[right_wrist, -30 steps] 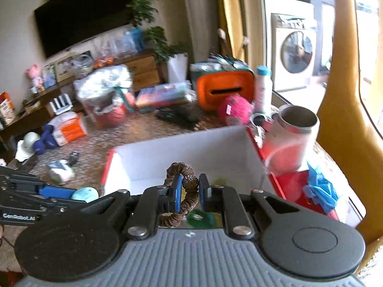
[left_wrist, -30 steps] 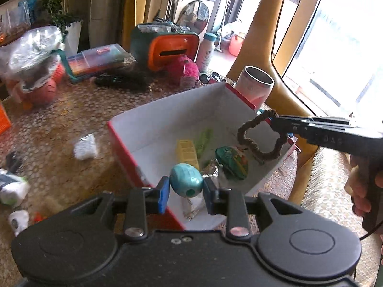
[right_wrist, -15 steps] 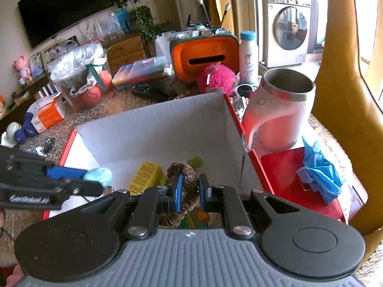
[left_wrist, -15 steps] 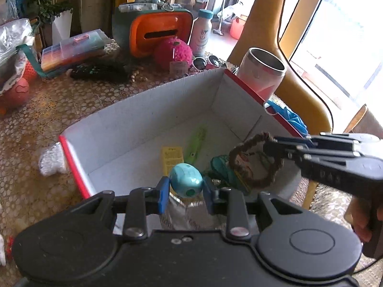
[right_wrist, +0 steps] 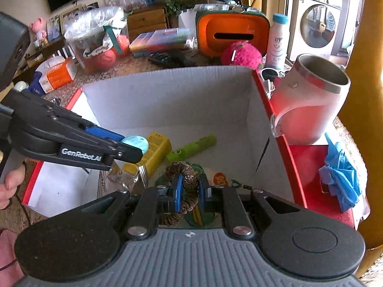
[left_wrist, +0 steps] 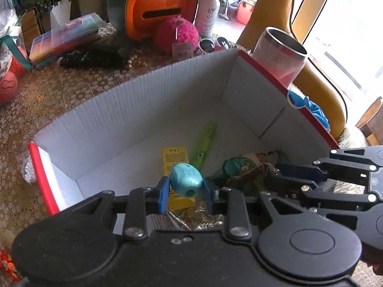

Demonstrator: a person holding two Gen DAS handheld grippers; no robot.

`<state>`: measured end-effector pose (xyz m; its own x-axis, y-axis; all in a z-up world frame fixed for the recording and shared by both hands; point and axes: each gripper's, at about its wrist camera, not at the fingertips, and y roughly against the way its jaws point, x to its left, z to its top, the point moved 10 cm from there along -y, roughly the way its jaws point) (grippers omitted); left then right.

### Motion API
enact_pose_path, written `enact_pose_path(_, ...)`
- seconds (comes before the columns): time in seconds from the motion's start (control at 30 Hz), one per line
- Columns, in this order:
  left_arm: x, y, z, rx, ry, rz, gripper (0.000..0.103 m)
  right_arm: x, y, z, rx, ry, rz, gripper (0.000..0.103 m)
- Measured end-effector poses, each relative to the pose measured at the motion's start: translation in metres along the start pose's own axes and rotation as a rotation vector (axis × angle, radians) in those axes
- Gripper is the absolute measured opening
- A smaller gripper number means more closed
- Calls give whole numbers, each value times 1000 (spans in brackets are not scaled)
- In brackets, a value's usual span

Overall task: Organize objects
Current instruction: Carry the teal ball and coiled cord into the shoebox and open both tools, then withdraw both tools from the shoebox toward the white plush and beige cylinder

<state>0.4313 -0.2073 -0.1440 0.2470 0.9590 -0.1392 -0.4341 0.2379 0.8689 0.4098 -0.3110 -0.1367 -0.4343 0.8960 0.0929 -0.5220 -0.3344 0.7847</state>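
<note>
Bright window [left_wrist: 354, 35] daylight, a washing machine [right_wrist: 313, 26], a wooden dresser [right_wrist: 147, 21].

Bright daylight from blown-out right-hand windows [left_wrist: 354, 24], fisheye-bent edges, mild blur.

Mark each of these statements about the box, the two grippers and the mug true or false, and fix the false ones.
1. The left gripper is shut on a turquoise egg-shaped toy. True.
2. The right gripper is open and holds nothing. False: it is shut on a brown scrunchie.
3. The white box is bare inside. False: a yellow carton and a green tool lie in it.
4. The steel-rimmed mug stands outside the box. True.
</note>
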Motion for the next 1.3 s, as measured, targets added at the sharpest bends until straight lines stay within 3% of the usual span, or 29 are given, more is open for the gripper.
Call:
enact_pose_path(0.53, 2, -15, -1, 41, 13, 1, 29, 1, -1, -3, 8, -4, -25, 15)
enact_pose_path(0.77, 4, -8, -7, 34, 2, 16, 37, 1, 11, -3, 2, -49, 1, 15)
enact_pose_path(0.97, 5, 9, -11, 10, 9, 8, 41, 5, 29, -2, -30, -58, 9, 16)
enact_pose_path(1.1, 1, 27, -15, -9, 7, -8, 42, 12, 42, -1, -50, -51, 8, 26)
enact_pose_path(1.3, -7, 60, -24, -51, -12, -30, 46, 26, 63, -1, -82, -42, 16, 26)
